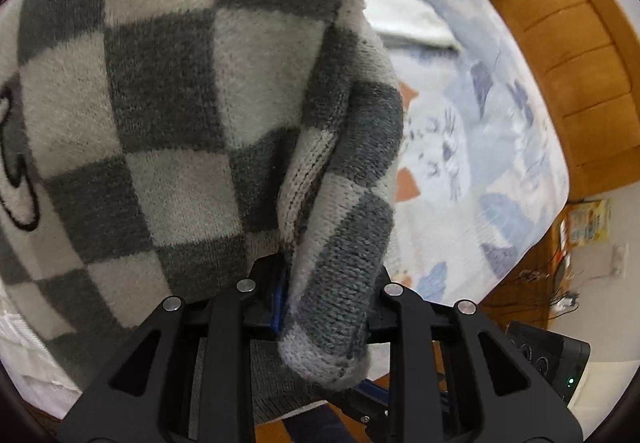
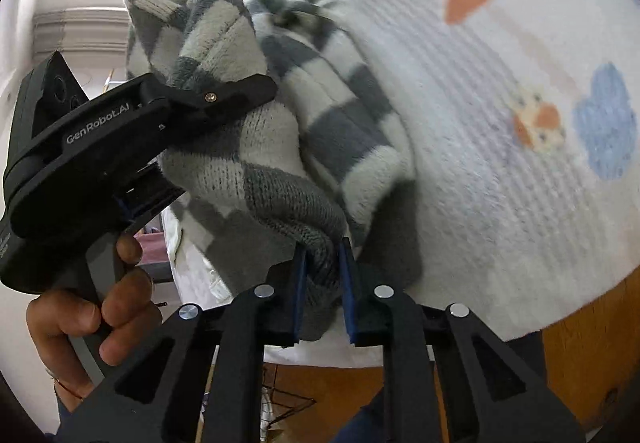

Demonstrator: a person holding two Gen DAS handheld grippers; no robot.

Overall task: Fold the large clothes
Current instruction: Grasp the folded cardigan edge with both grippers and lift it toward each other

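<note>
Grey-and-cream checked knitwear, a fuzzy sweater [image 1: 168, 91], fills the space straight ahead of both tongs and hangs lifted above the bed. The left gripper [image 1: 316, 307] is clenched on a rolled end of the sweater, probably a sleeve cuff, though the bunching hides its exact shape; that roll drapes back over the tong base toward the camera, while the broad panel rises ahead and to the left. A black outlined drawing sits at the panel's far left edge, too cropped to read.

From the right wrist, the right gripper [image 2: 322, 283] is closed on a thick fold of the same sweater between its blue pads [image 2: 347, 295]. The cloth runs up and to the left from those tongs toward the left gripper [image 2: 224, 99], which enters level from the left side, its body printed "GenRobot.AI". The person's left hand [image 2: 96, 307] wraps the handle below it, fingers curled on the trigger.

A pale quilted bedspread [image 2: 500, 171] with orange and blue patches lies beyond and right of the tongs, edged by a wooden bed frame [image 1: 580, 55].
</note>
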